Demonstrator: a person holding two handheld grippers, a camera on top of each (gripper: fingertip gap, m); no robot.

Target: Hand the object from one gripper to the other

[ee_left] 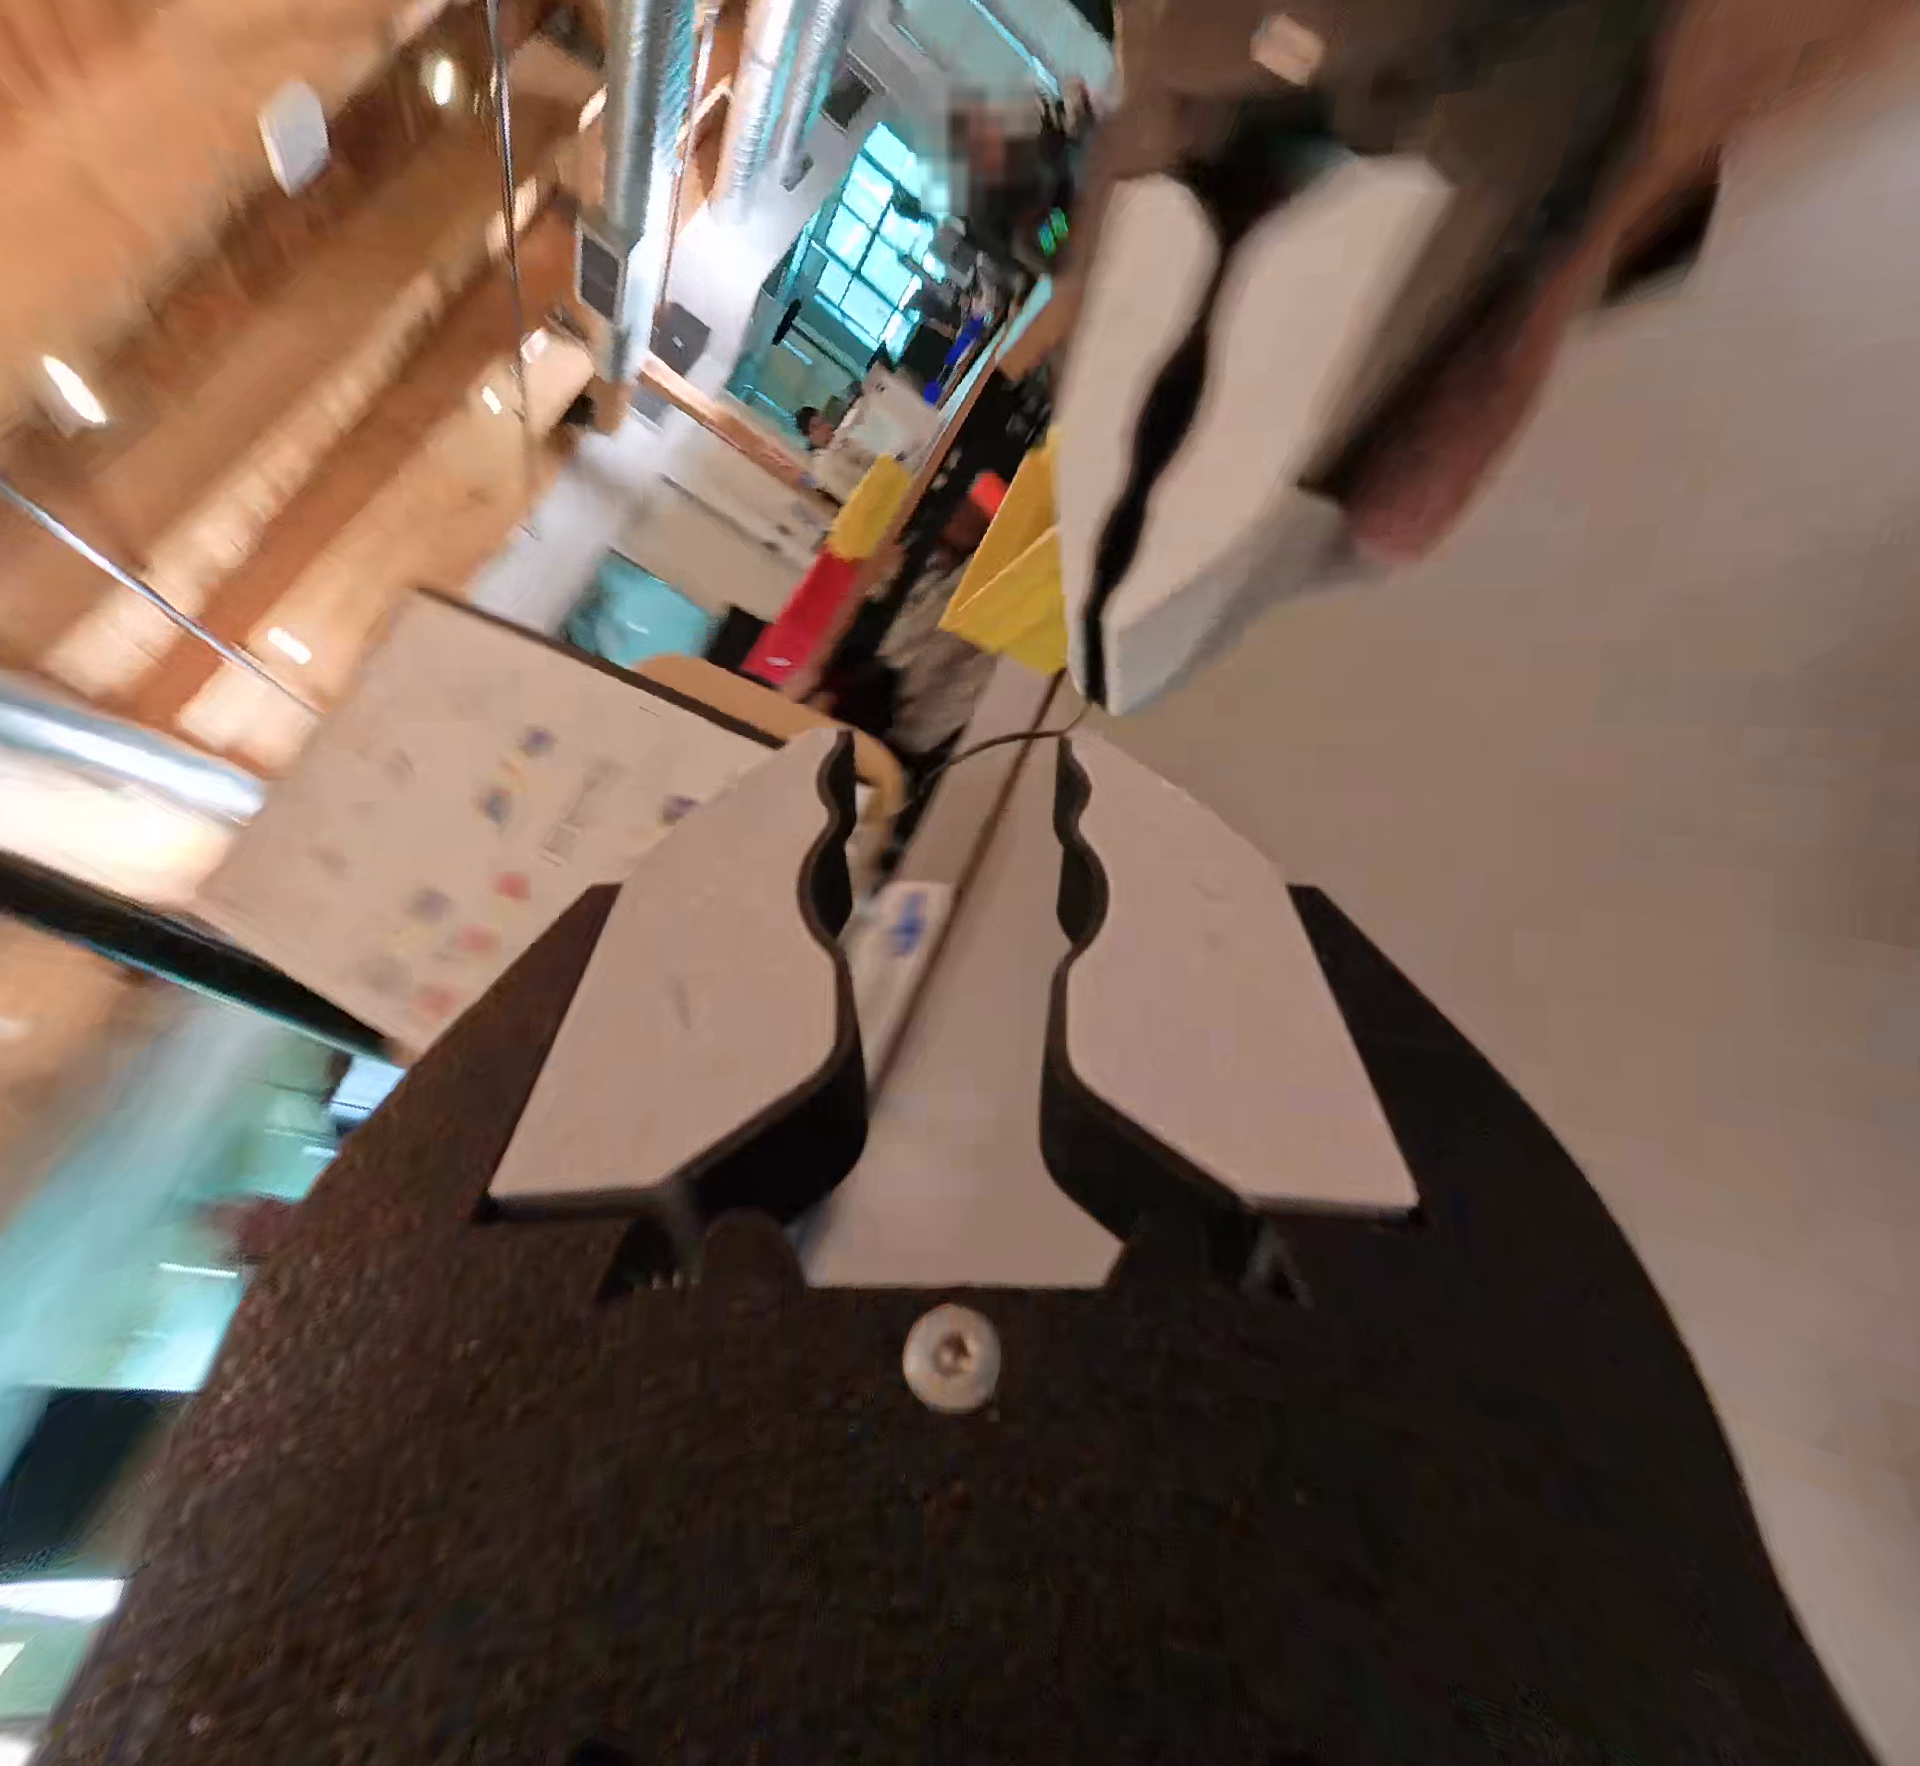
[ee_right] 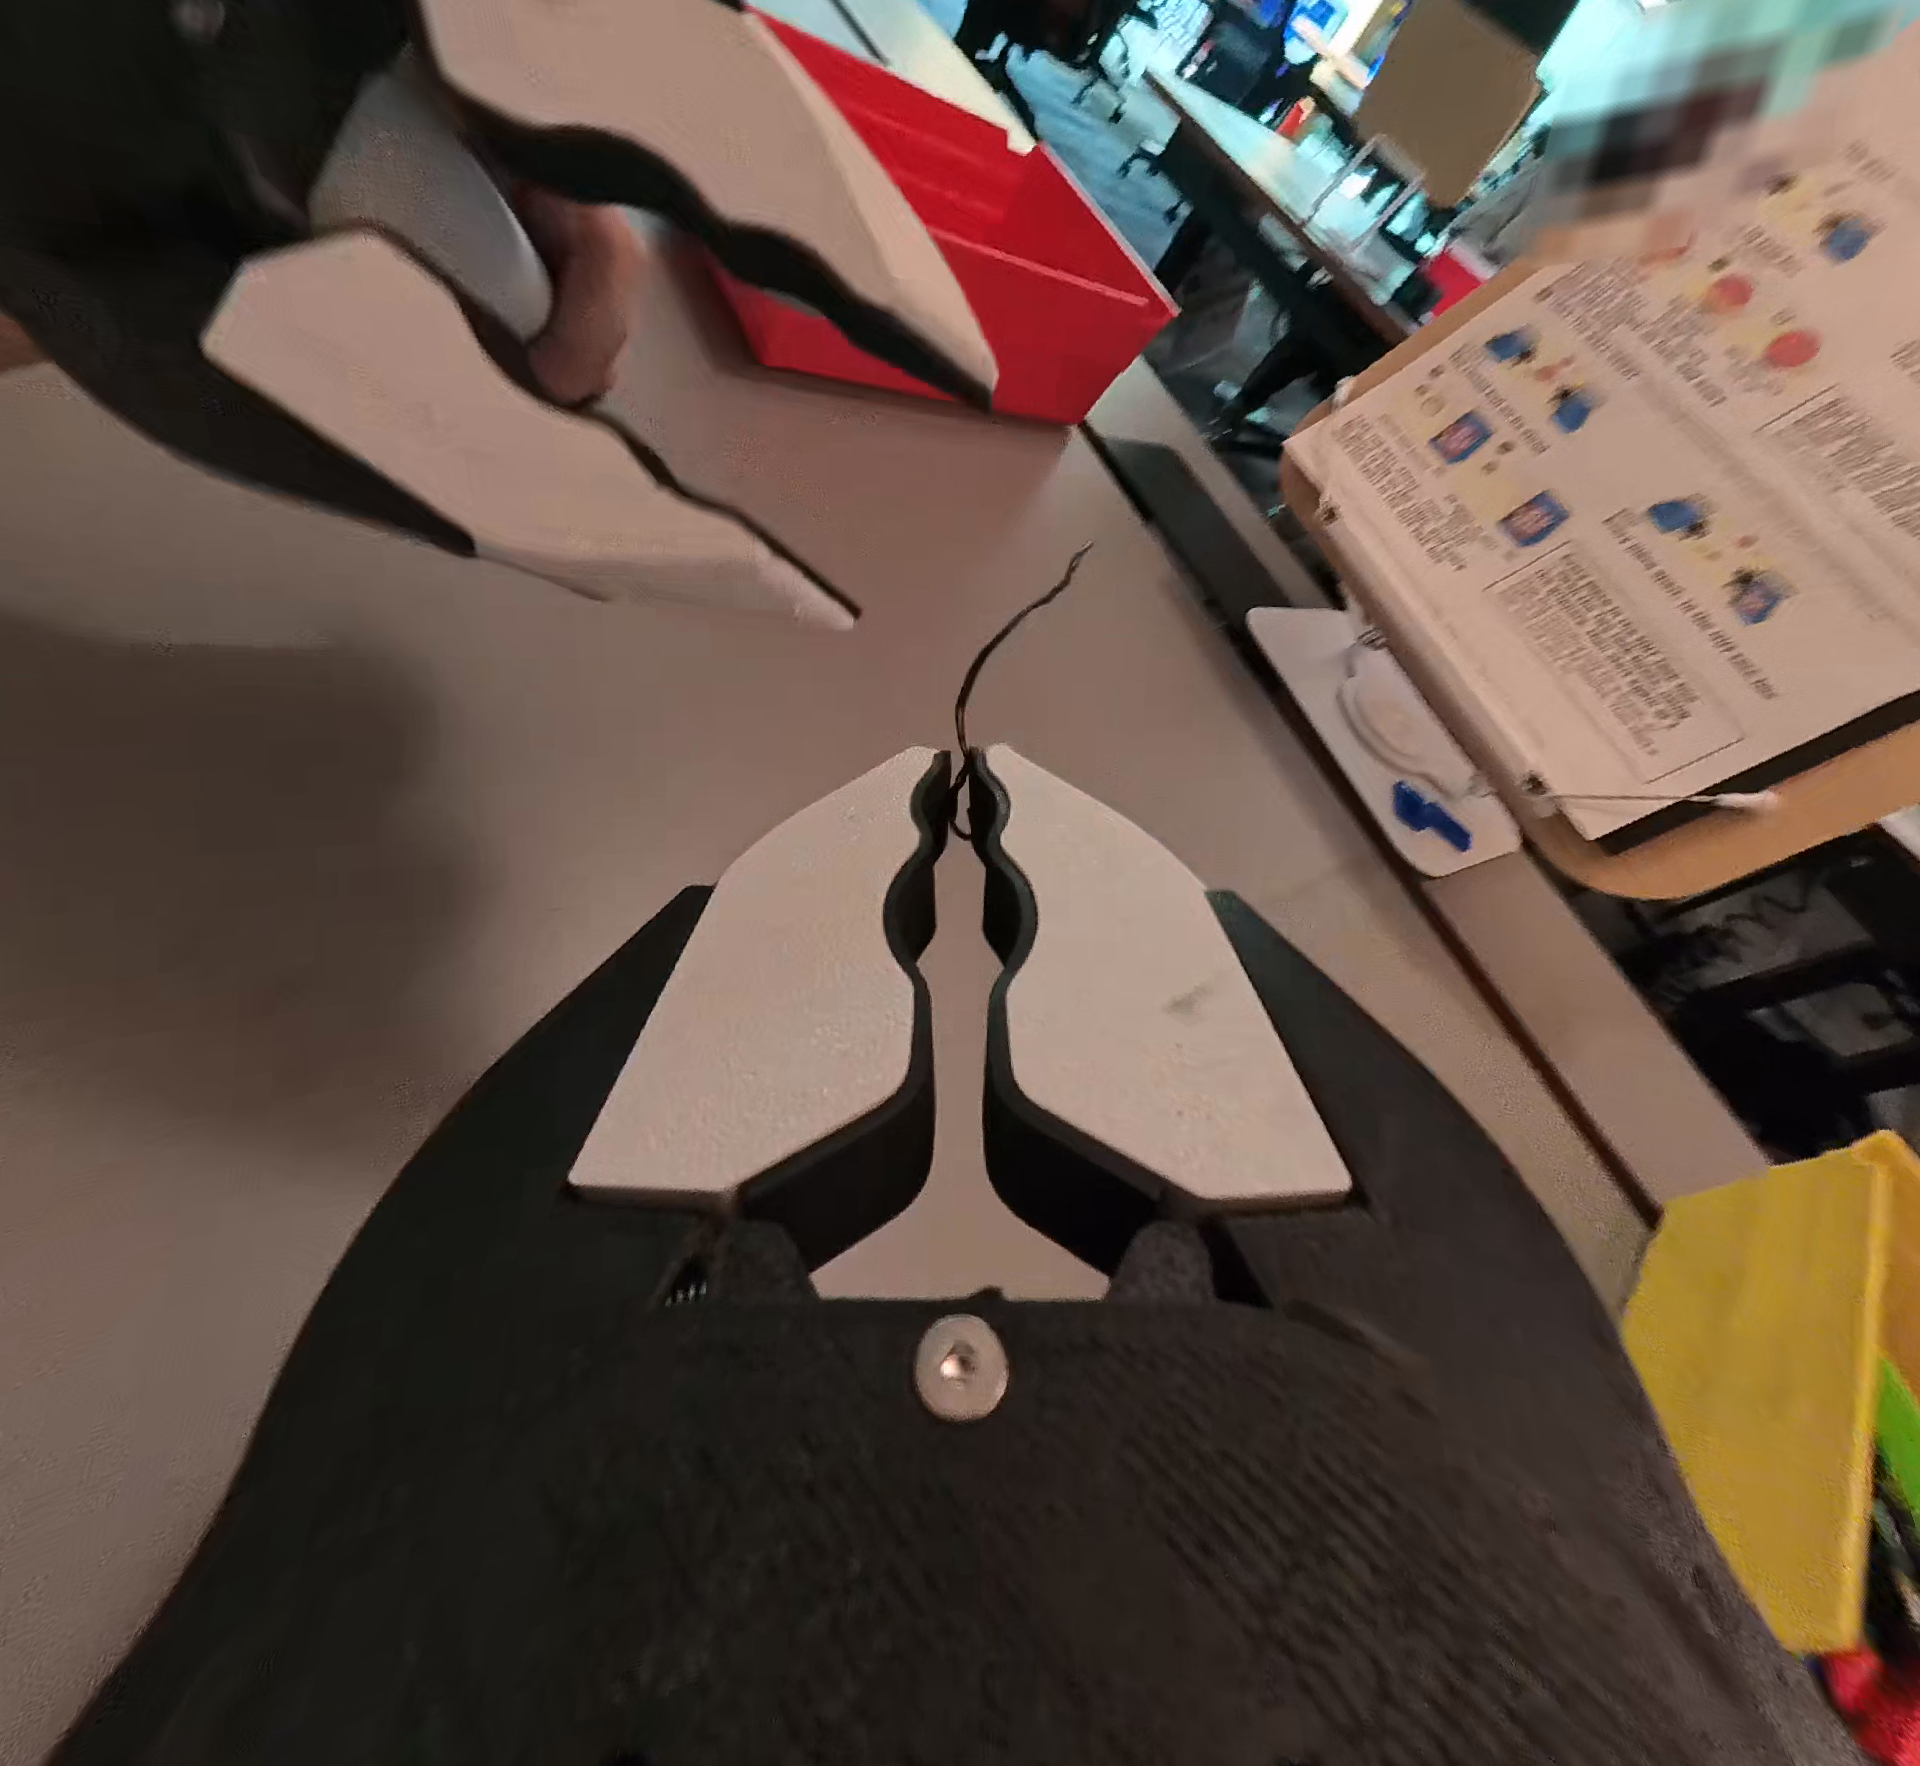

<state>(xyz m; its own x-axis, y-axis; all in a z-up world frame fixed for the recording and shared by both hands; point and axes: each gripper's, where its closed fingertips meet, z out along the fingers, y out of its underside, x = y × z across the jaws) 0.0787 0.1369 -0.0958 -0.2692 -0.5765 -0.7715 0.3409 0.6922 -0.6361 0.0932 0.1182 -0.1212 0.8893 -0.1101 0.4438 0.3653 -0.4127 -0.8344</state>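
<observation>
At lower centre of the right wrist view, the right gripper (ee_right: 966,760) pinches a thin, dark, kinked wire (ee_right: 987,667) between its white-faced fingertips; the wire curls upward from the tips into free air. Upper left in that view, the left gripper (ee_right: 920,501) reaches in with its jaws spread apart, its nearer fingertip just beside the wire and not touching it. A person's fingers (ee_right: 582,303) wrap its handle.

From the left wrist view, the left gripper (ee_left: 956,760) stands spread at lower centre, and the right gripper (ee_left: 1091,667) hangs at upper right, pressed together, with the wire (ee_left: 1013,740) trailing toward the gap.

Below both tools lies a pale grey tabletop (ee_right: 260,885). One red plastic bin (ee_right: 1018,282) sits at its far edge, behind the left gripper. One yellow container (ee_right: 1756,1384) shows at lower right. One printed sheet on a board (ee_right: 1662,490) leans at right, above a small white card with a blue mark (ee_right: 1392,760). Beyond are desks and office chairs, blurred.
</observation>
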